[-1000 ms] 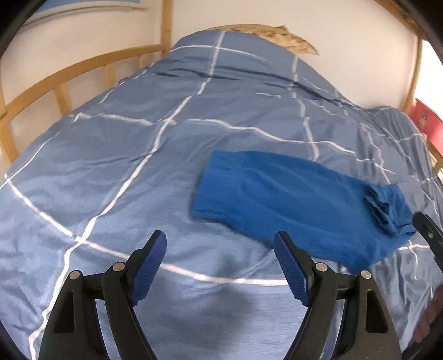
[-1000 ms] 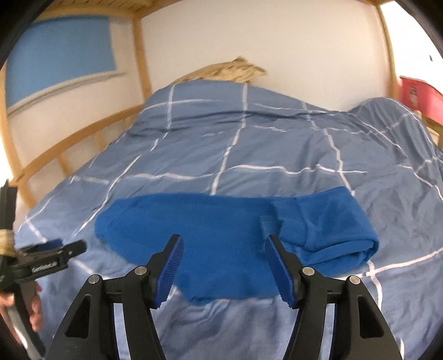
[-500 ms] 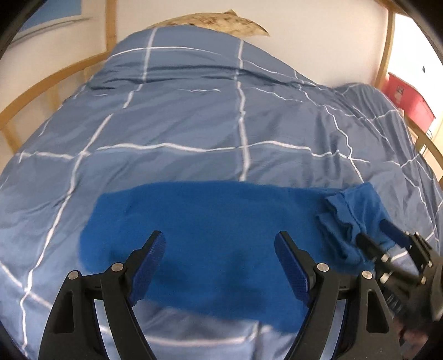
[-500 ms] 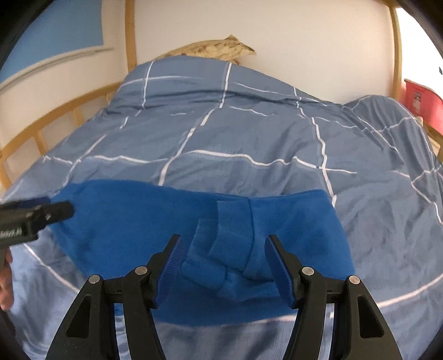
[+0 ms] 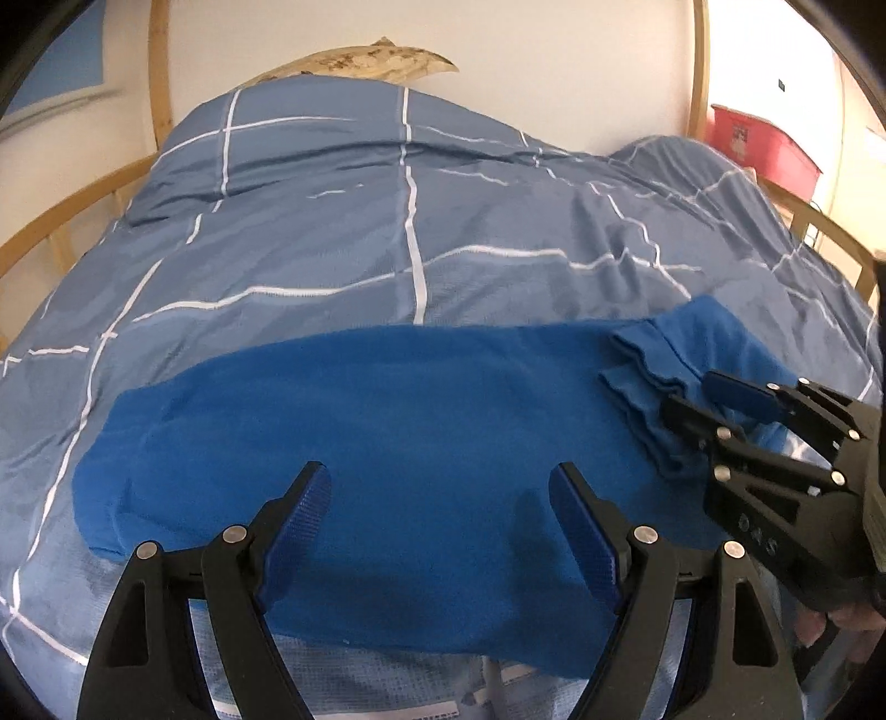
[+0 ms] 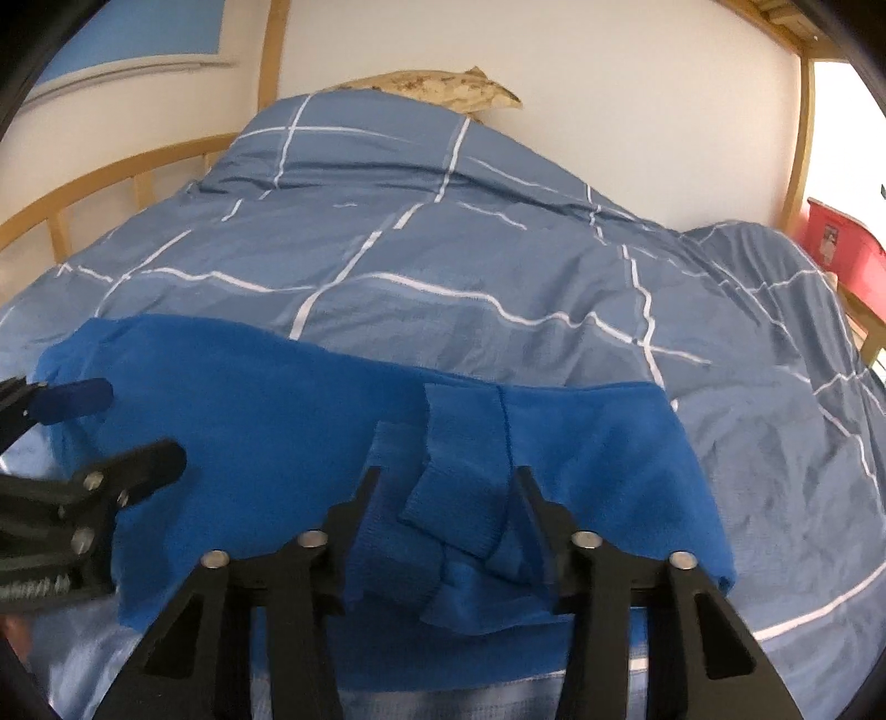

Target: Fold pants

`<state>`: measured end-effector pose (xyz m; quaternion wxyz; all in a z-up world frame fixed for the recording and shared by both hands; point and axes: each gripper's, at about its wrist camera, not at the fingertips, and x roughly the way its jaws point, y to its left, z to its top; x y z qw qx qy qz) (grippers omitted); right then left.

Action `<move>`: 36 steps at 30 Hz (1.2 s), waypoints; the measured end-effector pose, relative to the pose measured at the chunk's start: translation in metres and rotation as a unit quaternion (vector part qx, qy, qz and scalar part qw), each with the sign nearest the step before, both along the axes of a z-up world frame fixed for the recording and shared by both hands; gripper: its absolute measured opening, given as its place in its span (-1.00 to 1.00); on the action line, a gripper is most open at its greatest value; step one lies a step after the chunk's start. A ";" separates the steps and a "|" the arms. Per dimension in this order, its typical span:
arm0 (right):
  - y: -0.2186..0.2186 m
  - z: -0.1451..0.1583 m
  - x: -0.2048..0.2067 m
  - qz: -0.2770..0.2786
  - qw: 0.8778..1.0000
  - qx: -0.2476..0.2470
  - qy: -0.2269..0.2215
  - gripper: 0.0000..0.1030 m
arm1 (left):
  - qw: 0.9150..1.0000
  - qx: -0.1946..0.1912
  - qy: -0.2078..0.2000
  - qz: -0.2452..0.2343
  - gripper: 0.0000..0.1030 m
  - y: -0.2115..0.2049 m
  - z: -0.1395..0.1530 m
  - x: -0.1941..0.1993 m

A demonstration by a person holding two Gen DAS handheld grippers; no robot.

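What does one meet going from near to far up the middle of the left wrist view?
left gripper → blue pants → checked duvet → tan patterned pillow → white wall

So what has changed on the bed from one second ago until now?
Both grippers came down closer to the blue fleece pants. The right gripper moved onto the bunched cuff end and its jaws have just been closing around it; whether the pads press yet is unclear. The left gripper, open, went from bare duvet to over the pants. The checked blue duvet and the pants lie as before.
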<state>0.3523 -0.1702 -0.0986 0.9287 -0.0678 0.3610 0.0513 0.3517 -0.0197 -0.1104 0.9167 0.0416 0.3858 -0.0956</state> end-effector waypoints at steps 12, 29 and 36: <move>0.010 0.017 -0.029 0.020 0.998 -0.036 -0.049 -0.83 | 1.000 -0.007 -0.013 0.000 0.57 0.002 0.003 -0.006; 0.024 -0.005 -0.033 0.039 0.999 0.037 -0.004 -0.80 | 1.000 -0.006 -0.011 0.020 0.57 0.009 -0.002 -0.004; 0.024 0.009 -0.051 0.028 0.998 0.046 -0.035 -0.30 | 0.999 -0.011 -0.023 0.022 0.57 0.012 0.004 -0.009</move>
